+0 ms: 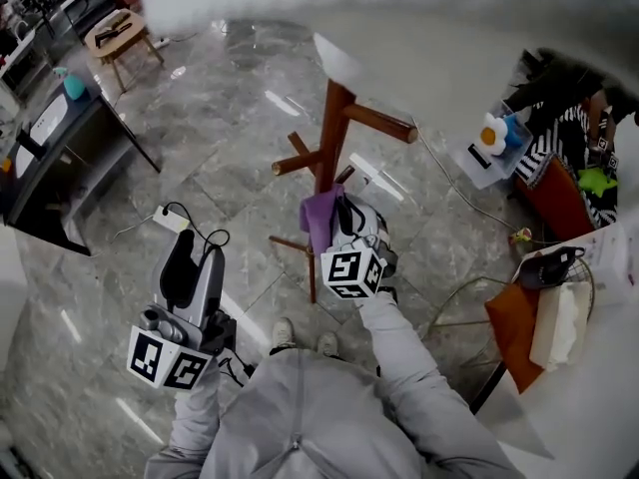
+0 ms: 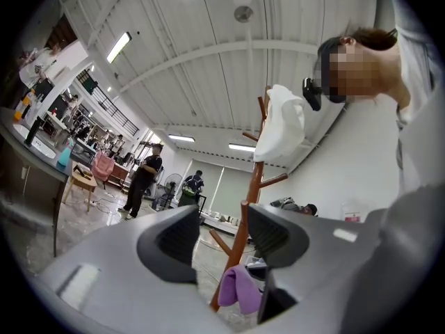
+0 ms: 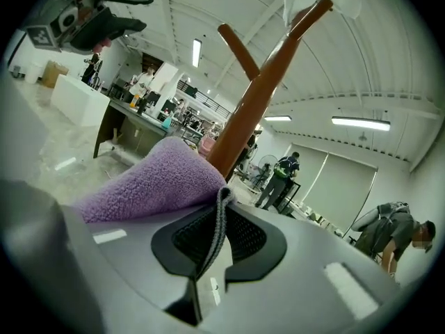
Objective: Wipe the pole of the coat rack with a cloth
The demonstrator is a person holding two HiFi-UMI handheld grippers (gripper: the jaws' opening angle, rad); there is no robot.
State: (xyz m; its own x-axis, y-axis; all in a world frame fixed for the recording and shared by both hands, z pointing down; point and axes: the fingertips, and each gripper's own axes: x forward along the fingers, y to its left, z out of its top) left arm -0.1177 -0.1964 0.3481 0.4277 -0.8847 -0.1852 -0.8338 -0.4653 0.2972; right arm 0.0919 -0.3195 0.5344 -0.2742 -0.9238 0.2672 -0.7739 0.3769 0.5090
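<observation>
The brown wooden coat rack pole [image 1: 330, 133] rises from the marble floor in front of me, with pegs branching off it and a white item [image 1: 339, 63] on its top. My right gripper [image 1: 344, 220] is shut on a purple cloth [image 1: 319, 218] and presses it against the pole about mid-height. In the right gripper view the cloth [image 3: 153, 183] drapes over the left jaw, with its edge pinched in the right gripper [image 3: 217, 221] beside the pole [image 3: 257, 99]. My left gripper [image 1: 190, 267] hangs open, lower left and away from the rack. Its view looks between the parted jaws at the pole [image 2: 252, 193] and the cloth [image 2: 240, 289].
A dark desk [image 1: 60, 158] and a wooden stool [image 1: 120, 33] stand at the left. A power strip with cable [image 1: 175, 218] lies on the floor near the left gripper. An orange bag [image 1: 514, 332] and a white table [image 1: 599, 387] are at the right. People [image 2: 142, 179] stand far off.
</observation>
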